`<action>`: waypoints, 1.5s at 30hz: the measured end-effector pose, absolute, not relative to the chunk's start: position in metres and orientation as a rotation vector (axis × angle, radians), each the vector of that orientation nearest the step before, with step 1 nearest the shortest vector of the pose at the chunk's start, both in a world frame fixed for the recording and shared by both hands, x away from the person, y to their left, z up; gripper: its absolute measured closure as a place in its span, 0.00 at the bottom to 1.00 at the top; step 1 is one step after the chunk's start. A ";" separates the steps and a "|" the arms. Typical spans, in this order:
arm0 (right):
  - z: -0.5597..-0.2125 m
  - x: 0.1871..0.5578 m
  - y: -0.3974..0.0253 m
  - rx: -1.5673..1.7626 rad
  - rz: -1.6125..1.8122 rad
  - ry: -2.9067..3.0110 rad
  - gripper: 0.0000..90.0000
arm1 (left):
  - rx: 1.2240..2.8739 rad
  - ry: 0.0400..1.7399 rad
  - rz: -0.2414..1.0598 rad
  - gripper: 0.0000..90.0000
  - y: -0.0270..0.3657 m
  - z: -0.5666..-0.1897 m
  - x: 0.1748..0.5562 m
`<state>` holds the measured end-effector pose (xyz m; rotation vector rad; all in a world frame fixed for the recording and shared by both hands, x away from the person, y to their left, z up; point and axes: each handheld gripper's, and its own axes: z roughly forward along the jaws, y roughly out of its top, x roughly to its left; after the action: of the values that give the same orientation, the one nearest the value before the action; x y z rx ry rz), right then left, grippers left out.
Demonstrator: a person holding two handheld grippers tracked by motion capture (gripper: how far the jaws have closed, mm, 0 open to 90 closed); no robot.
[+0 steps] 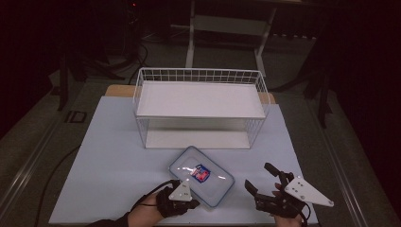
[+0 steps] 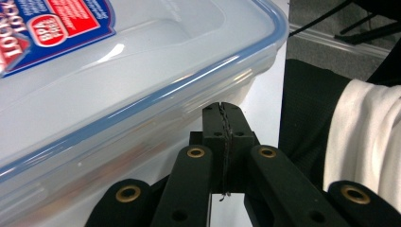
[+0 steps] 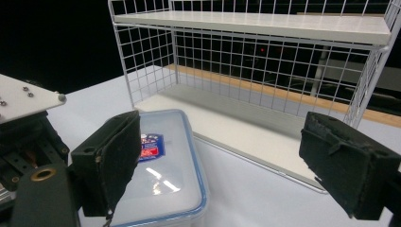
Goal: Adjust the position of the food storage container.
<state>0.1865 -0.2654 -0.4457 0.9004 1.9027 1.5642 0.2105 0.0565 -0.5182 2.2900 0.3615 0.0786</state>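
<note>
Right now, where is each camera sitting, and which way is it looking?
High view: above the person's side, looking forward and down at the wire shelf and plastic box; both hands and grippers show at the bottom.
Left gripper view: rides the left gripper, jaws closed, close beside the box.
Right gripper view: rides the right gripper, jaws wide apart, facing the shelf and box; the left gripper shows at its left.
All three share the box.
</note>
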 end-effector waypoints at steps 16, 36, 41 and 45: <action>-0.446 0.187 -0.267 0.905 1.568 1.905 0.15 | 2.287 0.359 0.084 0.99 0.024 -0.519 0.228; -0.447 0.188 -0.267 0.903 1.574 1.913 0.15 | 2.273 0.423 0.109 0.99 -0.013 -0.519 0.254; -0.447 0.188 -0.267 0.902 1.573 1.914 0.15 | 2.266 0.451 0.120 0.99 -0.017 -0.519 0.259; -0.448 0.188 -0.267 0.903 1.574 1.917 0.15 | 2.260 0.486 0.122 0.99 -0.021 -0.519 0.261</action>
<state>0.1880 -0.2667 -0.4477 0.9028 1.9168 1.5744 0.2610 -0.0209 -0.5190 2.2603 0.4865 0.1217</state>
